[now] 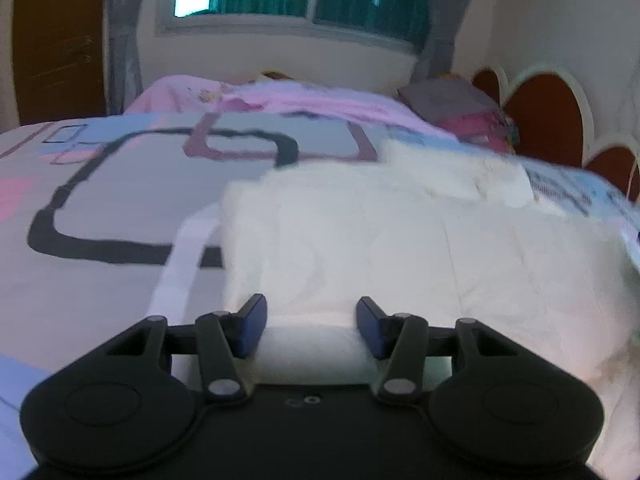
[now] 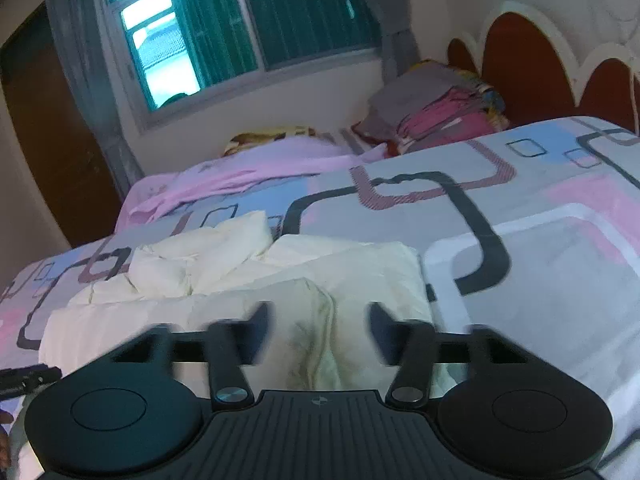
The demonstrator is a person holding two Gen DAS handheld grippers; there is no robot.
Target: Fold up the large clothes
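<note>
A large cream-white garment (image 1: pixel 380 240) lies partly folded on the patterned bedspread (image 1: pixel 120 200). In the left wrist view my left gripper (image 1: pixel 311 314) is open, its blue-padded fingers (image 1: pixel 252 328) astride the garment's near folded edge. In the right wrist view the same garment (image 2: pixel 240 280) lies rumpled, with a bunched sleeve part at its far left. My right gripper (image 2: pixel 320 320) is open just above the garment's near edge, where a greyish crease runs between the fingers (image 2: pixel 260 328). Neither gripper holds cloth.
A pink sheet (image 2: pixel 248 168) lies across the bed's far side. A stack of folded clothes (image 2: pixel 436 112) sits by the red scalloped headboard (image 2: pixel 520 64). A window (image 2: pixel 240 28) and a brown door (image 2: pixel 52 128) are behind. The other gripper's tip (image 2: pixel 28 376) shows at far left.
</note>
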